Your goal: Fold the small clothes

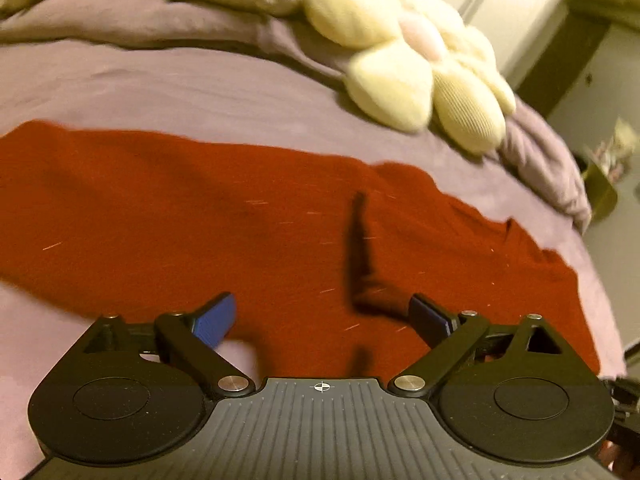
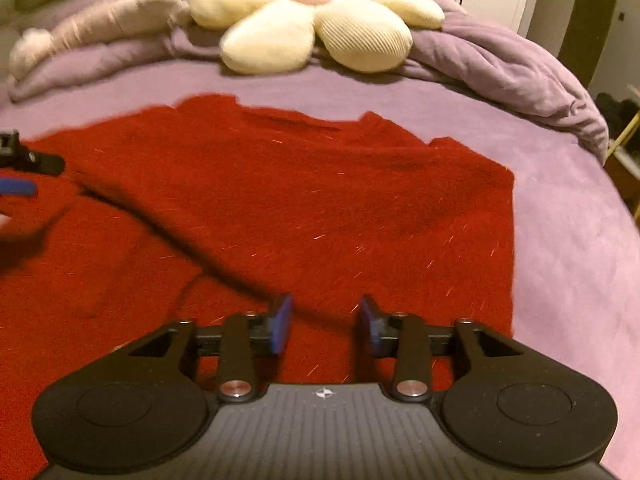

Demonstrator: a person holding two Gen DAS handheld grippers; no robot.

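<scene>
A red knit garment (image 1: 200,208) lies spread on the lilac bed sheet (image 1: 180,88). In the right wrist view the red garment (image 2: 320,192) shows a fold edge running diagonally from the left down toward my fingers. My left gripper (image 1: 322,320) hovers over its near edge, wide open with only cloth beneath; a raised dark crease (image 1: 360,248) stands just ahead of the right pad (image 1: 430,318). My right gripper (image 2: 326,324) is partly open above the garment's lower part, with nothing pinched between its blue pads. The left gripper's tip (image 2: 20,176) shows at the left edge of the right wrist view.
A cream flower-shaped cushion (image 2: 312,20) rests at the far side of the bed, on a bunched lilac duvet (image 2: 500,64). A pale pillow (image 2: 100,24) lies at the far left. The bed edge drops off on the right, with furniture (image 1: 600,196) beyond.
</scene>
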